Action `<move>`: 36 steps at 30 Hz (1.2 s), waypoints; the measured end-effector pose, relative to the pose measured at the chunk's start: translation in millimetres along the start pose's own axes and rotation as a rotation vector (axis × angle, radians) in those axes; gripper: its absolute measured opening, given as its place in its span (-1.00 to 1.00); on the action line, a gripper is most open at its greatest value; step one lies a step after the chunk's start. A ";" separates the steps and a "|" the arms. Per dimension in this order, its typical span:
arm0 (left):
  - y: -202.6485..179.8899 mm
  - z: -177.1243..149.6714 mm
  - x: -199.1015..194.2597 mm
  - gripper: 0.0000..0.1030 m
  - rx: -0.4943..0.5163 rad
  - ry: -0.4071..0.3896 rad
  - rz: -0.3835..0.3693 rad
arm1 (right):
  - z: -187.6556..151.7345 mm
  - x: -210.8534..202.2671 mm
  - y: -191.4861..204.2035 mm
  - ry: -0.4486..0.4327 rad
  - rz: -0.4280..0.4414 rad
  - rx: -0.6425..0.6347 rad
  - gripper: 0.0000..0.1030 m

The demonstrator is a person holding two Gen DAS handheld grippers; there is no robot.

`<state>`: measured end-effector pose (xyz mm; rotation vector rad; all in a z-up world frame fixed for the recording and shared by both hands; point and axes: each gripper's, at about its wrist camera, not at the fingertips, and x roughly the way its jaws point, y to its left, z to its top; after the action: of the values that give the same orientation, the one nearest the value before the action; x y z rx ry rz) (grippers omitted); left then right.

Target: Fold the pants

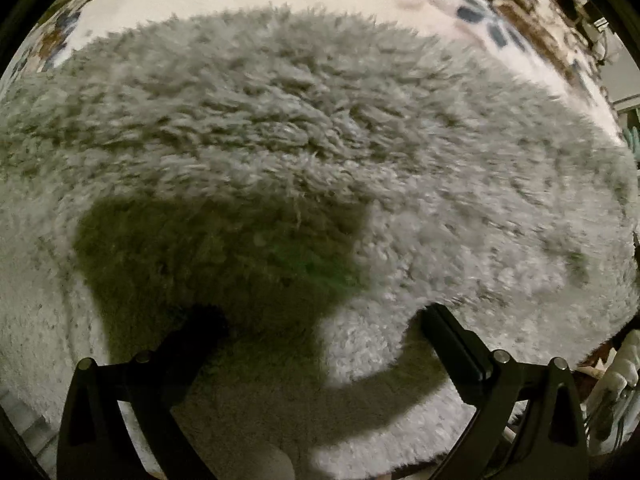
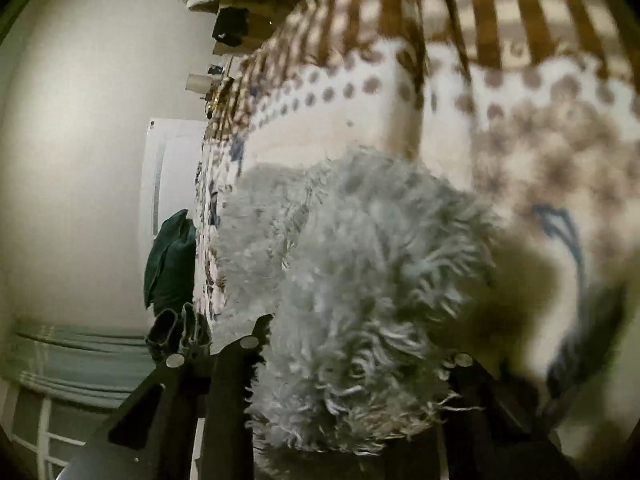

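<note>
Your left claw [image 1: 320, 320]: spread wide, holding nothing, hovering over the fluffy grey pants [image 1: 304, 136], which lie on the patterned bed [image 1: 520, 20]. Your right claw [image 2: 352, 344]: pinching a bunch of the pants [image 2: 360, 264], fabric filling the view from 6 o'clock to centre.

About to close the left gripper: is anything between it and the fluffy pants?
Nothing visible. The left gripper is open right over the fluffy grey pants, only its own shadow between them. The right gripper has pile bunched between its fingers.
</note>
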<state>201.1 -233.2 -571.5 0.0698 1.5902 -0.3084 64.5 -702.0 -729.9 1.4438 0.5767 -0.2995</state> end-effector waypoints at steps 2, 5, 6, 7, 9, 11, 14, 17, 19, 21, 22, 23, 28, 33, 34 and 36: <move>3.1 -4.5 -14.4 1.00 -0.014 -0.019 -0.036 | -6.3 -12.9 12.6 -0.021 -0.001 -0.026 -0.58; 10.1 -12.3 -39.4 1.00 -0.043 -0.048 -0.079 | -20.4 -30.0 51.1 -0.040 0.010 -0.093 -0.64; 13.9 -14.8 -47.6 1.00 -0.055 -0.056 -0.092 | -26.4 -36.6 64.6 -0.042 0.010 -0.117 -0.65; 19.5 -17.4 -55.9 1.00 -0.071 -0.064 -0.108 | -34.3 -40.0 82.2 -0.038 0.002 -0.159 -0.65; 33.2 -21.6 -70.2 1.00 -0.106 -0.076 -0.142 | -52.7 -43.0 116.0 -0.022 -0.011 -0.244 -0.66; 51.6 -26.8 -83.5 1.00 -0.143 -0.088 -0.167 | -77.2 -39.8 148.1 0.004 -0.026 -0.337 -0.66; 93.9 -33.9 -107.7 1.00 -0.209 -0.119 -0.182 | -126.8 -20.6 190.4 0.067 -0.043 -0.473 -0.66; 141.4 -47.6 -126.1 1.00 -0.277 -0.158 -0.171 | -192.6 15.2 220.1 0.170 -0.065 -0.586 -0.67; 176.1 -58.8 -133.9 1.00 -0.320 -0.178 -0.143 | -245.6 46.2 228.5 0.258 -0.090 -0.659 -0.67; 210.0 -68.6 -136.3 1.00 -0.354 -0.194 -0.102 | -296.3 76.2 225.8 0.341 -0.111 -0.703 -0.68; 228.4 -74.0 -135.3 1.00 -0.375 -0.197 -0.079 | -325.4 96.9 223.4 0.380 -0.138 -0.748 -0.68; 246.6 -79.9 -133.8 1.00 -0.397 -0.196 -0.063 | -349.1 112.5 222.1 0.408 -0.160 -0.791 -0.68; 316.8 -108.9 -122.5 1.00 -0.512 -0.165 -0.032 | -461.8 173.2 193.9 0.567 -0.375 -1.049 -0.47; 334.1 -117.2 -129.6 1.00 -0.527 -0.177 -0.073 | -513.0 151.0 192.6 0.759 -0.336 -1.071 0.32; 330.8 -115.0 -131.6 1.00 -0.515 -0.180 -0.091 | -510.9 144.2 195.9 0.798 -0.296 -1.045 0.40; 317.6 -105.9 -135.1 1.00 -0.479 -0.189 -0.128 | -509.3 123.3 206.1 0.827 -0.256 -1.010 0.55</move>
<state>179.2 116.7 -485.3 -0.4207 1.4450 -0.0250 178.5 -158.8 -634.9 0.4433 1.3457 0.3966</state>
